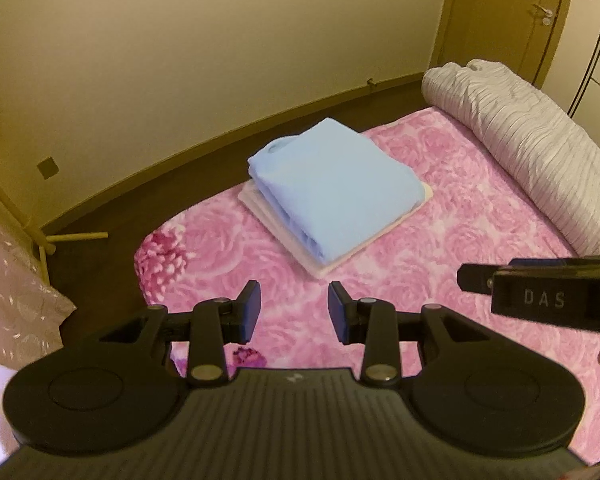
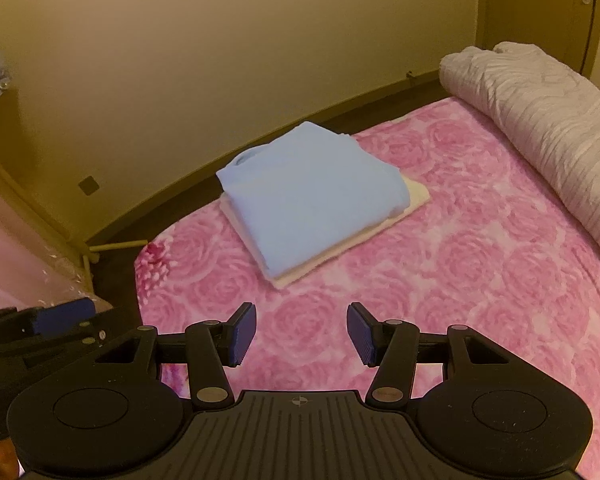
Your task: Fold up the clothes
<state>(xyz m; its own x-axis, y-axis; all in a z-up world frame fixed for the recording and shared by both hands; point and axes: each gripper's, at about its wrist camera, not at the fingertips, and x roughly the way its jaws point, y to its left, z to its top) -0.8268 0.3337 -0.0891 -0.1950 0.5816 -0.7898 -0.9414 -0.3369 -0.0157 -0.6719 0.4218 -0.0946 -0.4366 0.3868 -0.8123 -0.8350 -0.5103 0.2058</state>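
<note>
Two folded garments form one stack on the bed (image 1: 440, 240): a light blue garment (image 1: 332, 188) lies on top of a cream garment (image 1: 340, 256), of which only the edges show. The stack rests near the far edge of the pink rose-patterned bedspread (image 2: 460, 280), ahead of both tools and touched by neither.

We hold the left gripper (image 1: 294, 312) and the right gripper (image 2: 302, 336) above the bedspread, short of the stack. The jaws of both are spread, with nothing between them.

We judge the folding to be complete for these two items: the blue garment shows squared edges and sits roughly aligned on the cream one. No unfolded clothing appears in either view, so what remains, if anything, cannot be determined here.

A rolled grey quilt (image 1: 532, 148) lies along the right side of the bed, well apart from the stack. The cream garment is mostly covered, so its fold cannot be checked. The near part of the bed is hidden behind the gripper bodies, and a pink patterned cloth (image 1: 16, 296) at the left is cut off by the frame edge.
</note>
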